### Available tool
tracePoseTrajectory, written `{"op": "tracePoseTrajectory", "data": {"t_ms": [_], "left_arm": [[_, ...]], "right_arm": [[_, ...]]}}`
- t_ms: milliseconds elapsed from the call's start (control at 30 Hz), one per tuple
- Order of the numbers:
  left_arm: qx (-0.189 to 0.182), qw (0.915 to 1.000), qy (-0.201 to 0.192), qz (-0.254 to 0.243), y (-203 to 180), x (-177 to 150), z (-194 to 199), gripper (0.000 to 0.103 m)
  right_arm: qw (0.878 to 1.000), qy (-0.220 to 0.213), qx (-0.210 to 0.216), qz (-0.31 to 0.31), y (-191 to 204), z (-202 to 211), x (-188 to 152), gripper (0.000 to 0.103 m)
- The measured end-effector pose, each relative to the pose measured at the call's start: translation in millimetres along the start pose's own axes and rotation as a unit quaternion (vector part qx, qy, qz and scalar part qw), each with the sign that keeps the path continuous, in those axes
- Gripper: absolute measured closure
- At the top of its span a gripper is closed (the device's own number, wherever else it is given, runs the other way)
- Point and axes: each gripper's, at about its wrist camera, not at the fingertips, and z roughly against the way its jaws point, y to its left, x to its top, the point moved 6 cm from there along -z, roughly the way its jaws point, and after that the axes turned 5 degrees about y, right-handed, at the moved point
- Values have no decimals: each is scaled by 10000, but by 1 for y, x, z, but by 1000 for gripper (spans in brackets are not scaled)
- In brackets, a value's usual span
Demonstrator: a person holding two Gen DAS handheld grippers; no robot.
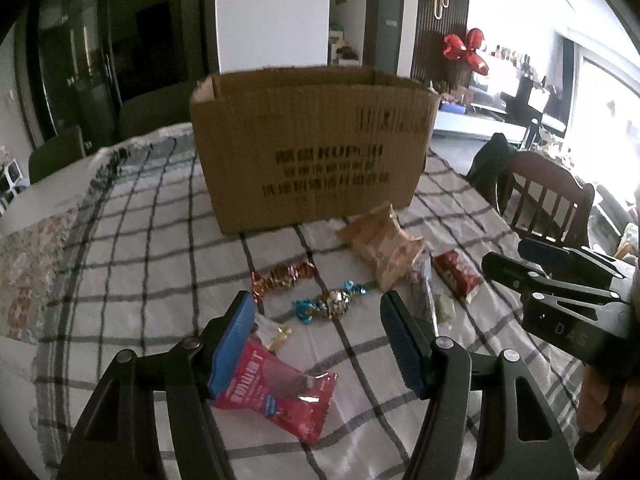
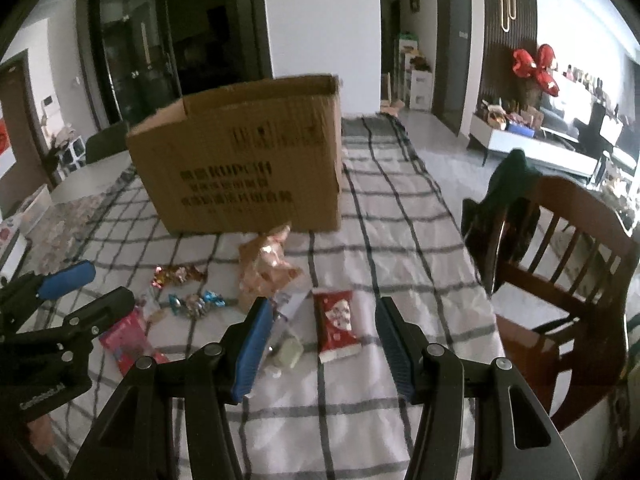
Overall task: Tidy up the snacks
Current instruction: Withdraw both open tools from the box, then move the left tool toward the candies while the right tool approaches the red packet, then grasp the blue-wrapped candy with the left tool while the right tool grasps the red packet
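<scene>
An open cardboard box (image 1: 312, 152) stands on the checked tablecloth; it also shows in the right wrist view (image 2: 248, 160). Snacks lie in front of it: a tan bag (image 1: 384, 246), a red-gold candy (image 1: 282, 274), a blue-silver candy (image 1: 330, 302), a dark packet (image 1: 422, 290), a small green sweet (image 1: 445, 307), a red packet (image 1: 458, 274) and a pink packet (image 1: 276, 388). My left gripper (image 1: 318, 314) is open above the pink packet. My right gripper (image 2: 320, 318) is open over the red packet (image 2: 336, 324), beside the green sweet (image 2: 290, 350).
A wooden chair (image 2: 568, 280) with a dark garment stands at the table's right edge. A floral cloth (image 1: 28, 264) covers the table's left part. The right gripper shows at the right of the left wrist view (image 1: 560, 292).
</scene>
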Motion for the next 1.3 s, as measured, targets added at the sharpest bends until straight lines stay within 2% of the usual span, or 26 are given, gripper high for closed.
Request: {"op": "tracePoseTrajectory", "data": {"t_ms": [500,800,1067,1133,1167,1233,1300], "left_arm": [[-237,9970,699,251,0,-7,-61,44],[-184,9954,870,347,1,-4,-84,49],[-164,9951,882,407,2,-2,-90,58],[-131,9955,867,372,1,-2,-90,60],[-119,9956,856,363,1,-2,-90,61],[-101,9958,835,362,2,-2,-90,64],[-76,9960,815,356,2,-2,-90,68]], "right_arm": [[9985,477,-6,-254,-11,-41,-12,48],[9983,520,-2,-278,-12,-53,-9,48],[9976,605,90,-320,-11,-64,-9,49],[9974,624,108,-330,-11,-66,-9,52],[9974,634,122,-327,-11,-66,-10,59],[9971,676,143,-314,-10,-69,-11,62],[9972,682,128,-296,-10,-69,-12,70]]}}
